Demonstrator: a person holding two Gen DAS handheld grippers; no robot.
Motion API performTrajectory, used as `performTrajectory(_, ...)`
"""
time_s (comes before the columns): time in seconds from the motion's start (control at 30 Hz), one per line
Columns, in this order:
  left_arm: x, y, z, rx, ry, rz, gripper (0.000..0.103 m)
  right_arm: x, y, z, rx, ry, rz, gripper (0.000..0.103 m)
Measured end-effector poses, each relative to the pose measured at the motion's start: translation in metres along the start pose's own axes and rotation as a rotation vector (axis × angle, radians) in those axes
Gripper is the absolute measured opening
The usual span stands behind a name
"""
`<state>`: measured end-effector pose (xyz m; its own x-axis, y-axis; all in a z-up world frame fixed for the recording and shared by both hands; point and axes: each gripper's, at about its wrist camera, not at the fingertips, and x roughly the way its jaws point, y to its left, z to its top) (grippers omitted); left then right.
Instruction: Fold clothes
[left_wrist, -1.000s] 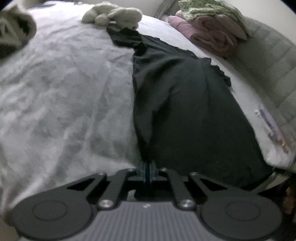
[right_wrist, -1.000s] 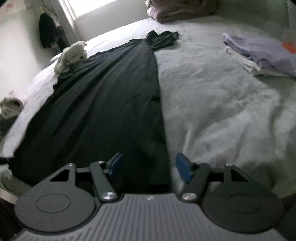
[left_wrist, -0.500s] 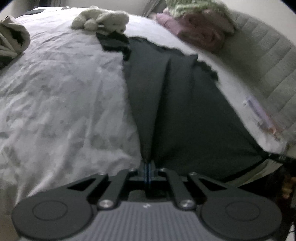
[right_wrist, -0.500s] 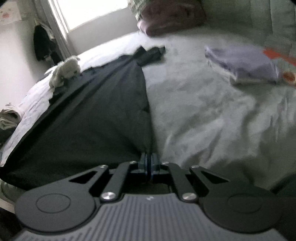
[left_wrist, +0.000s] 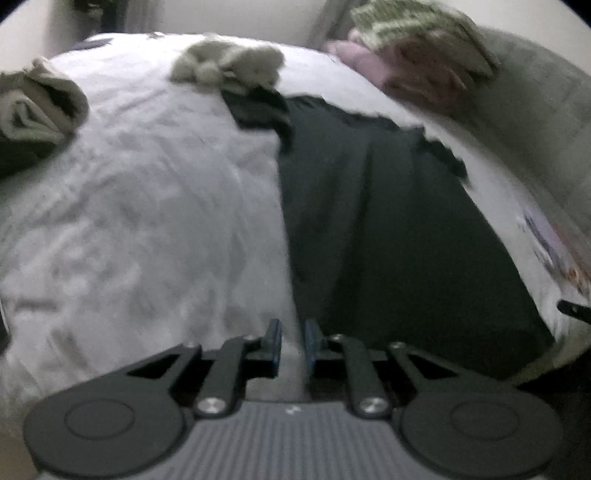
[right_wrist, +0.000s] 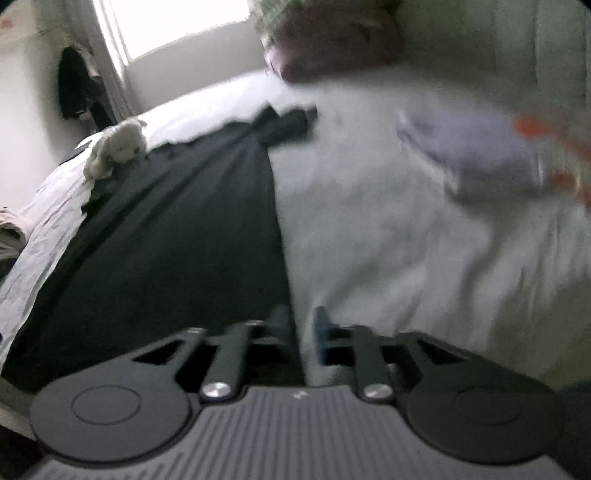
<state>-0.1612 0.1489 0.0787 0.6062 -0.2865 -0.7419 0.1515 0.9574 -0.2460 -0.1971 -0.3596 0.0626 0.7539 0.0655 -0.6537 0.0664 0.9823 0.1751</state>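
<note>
Black garment (left_wrist: 388, 221) flat on bed (left_wrist: 147, 221) | both jaws opening, nothing between.

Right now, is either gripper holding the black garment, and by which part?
Neither. The left gripper and right gripper have their jaws opening with nothing between them; the black garment lies on the bed.

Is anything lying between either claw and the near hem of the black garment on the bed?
Nothing visible. The left claw and right claw are both opening with no cloth pinched, right at the near corners of the black garment. The plush toy sits only on its far end.
</note>
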Motion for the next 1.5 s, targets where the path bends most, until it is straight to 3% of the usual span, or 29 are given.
performTrajectory(0.2,0.036,-0.027,0.044,-0.02,-0.052,0.006,0.013,0.033,0.04,0.035,-0.186,0.026,0.129,0.058)
performTrajectory(0.5,0.087,-0.051,0.091,-0.032,-0.078,0.011,0.013,0.09,0.08,0.078,-0.511,0.089,0.163,0.06)
performTrajectory(0.67,0.122,-0.056,0.119,-0.004,-0.072,0.023,0.013,0.126,0.087,0.108,-0.527,0.108,0.201,0.06)
performTrajectory(0.8,0.15,-0.06,0.135,0.01,-0.056,0.078,0.013,0.151,0.095,0.122,-0.537,0.123,0.236,0.063)
performTrajectory(0.97,0.17,-0.067,0.154,0.052,-0.097,0.115,0.013,0.184,0.108,0.148,-0.477,0.122,0.303,0.063)
performTrajectory(1.07,0.192,-0.068,0.156,0.075,-0.058,0.133,0.013,0.209,0.118,0.158,-0.463,0.112,0.345,0.064)
performTrajectory(1.2,0.217,-0.068,0.15,0.176,-0.033,0.199,0.014,0.247,0.124,0.143,-0.543,0.168,0.367,0.064)
performTrajectory(1.3,0.218,-0.06,0.152,0.176,-0.048,0.205,0.016,0.251,0.116,0.136,-0.597,0.19,0.372,0.068)
performTrajectory(1.4,0.217,-0.046,0.157,0.111,-0.047,0.213,0.014,0.242,0.09,0.136,-0.588,0.23,0.368,0.071)
performTrajectory(1.5,0.217,-0.042,0.157,0.112,-0.051,0.226,0.012,0.231,0.064,0.134,-0.59,0.265,0.371,0.072)
